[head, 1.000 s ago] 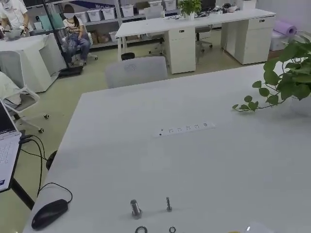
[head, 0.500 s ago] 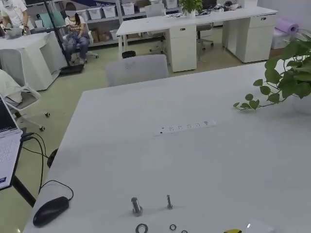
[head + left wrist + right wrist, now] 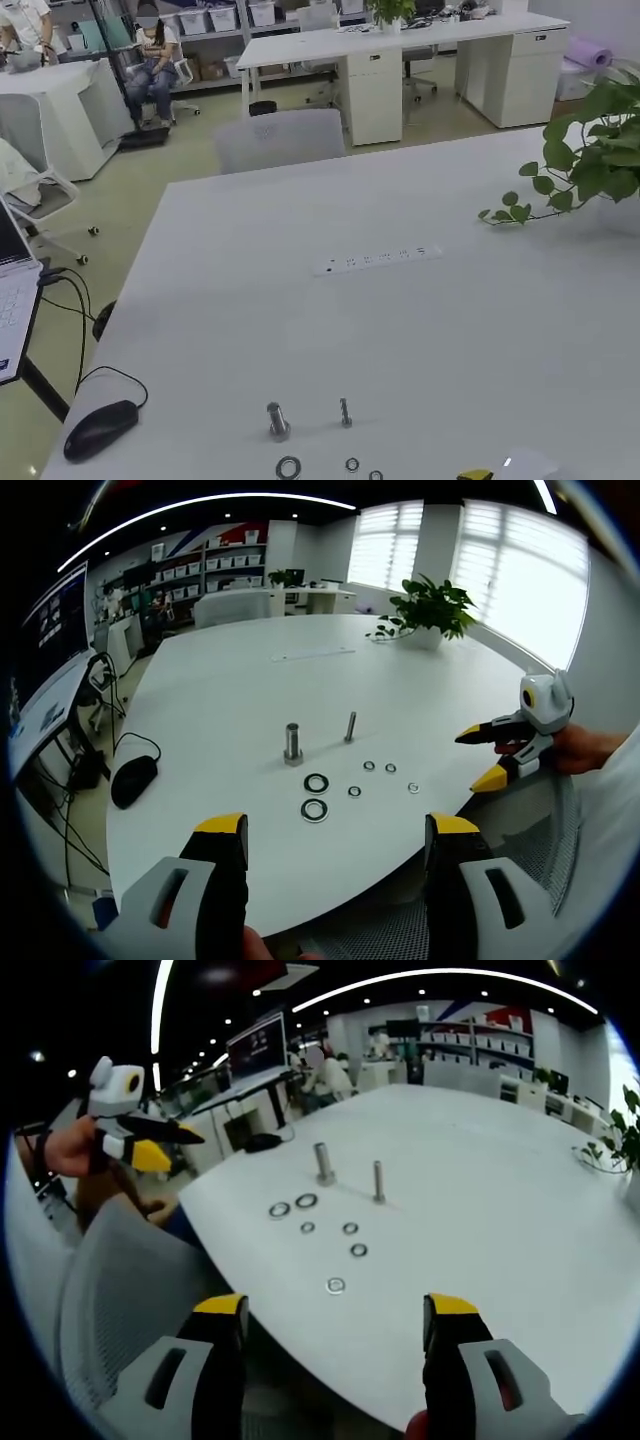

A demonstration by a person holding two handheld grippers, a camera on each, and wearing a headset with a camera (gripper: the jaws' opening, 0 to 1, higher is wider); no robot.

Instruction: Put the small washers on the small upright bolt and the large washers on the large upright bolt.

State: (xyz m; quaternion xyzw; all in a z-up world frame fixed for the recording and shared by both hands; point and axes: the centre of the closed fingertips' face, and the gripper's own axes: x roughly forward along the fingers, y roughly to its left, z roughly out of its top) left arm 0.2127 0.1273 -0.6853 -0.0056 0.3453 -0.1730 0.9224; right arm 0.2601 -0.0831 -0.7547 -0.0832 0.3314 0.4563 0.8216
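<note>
Since the head view of a second ago the camera has dipped slightly, so a third washer now shows at the bottom edge; the bolts and washers themselves lie as before. The left gripper (image 3: 336, 825) hangs off the near edge of the white table (image 3: 220, 680), jaws wide and bare. Ahead of it lie the two large steel washers (image 3: 317, 782), then the thick large upright bolt (image 3: 292, 744). The thin small upright bolt (image 3: 350, 726) stands near its right, with four small steel washers (image 3: 369, 766) scattered before it. The right gripper (image 3: 336, 1305), likewise wide and empty, is also off the table edge, well apart from the washers. Beyond the bolts the tabletop lies open up to a white power strip (image 3: 380, 260); a black computer mouse (image 3: 132, 780) sits near the left edge.
</note>
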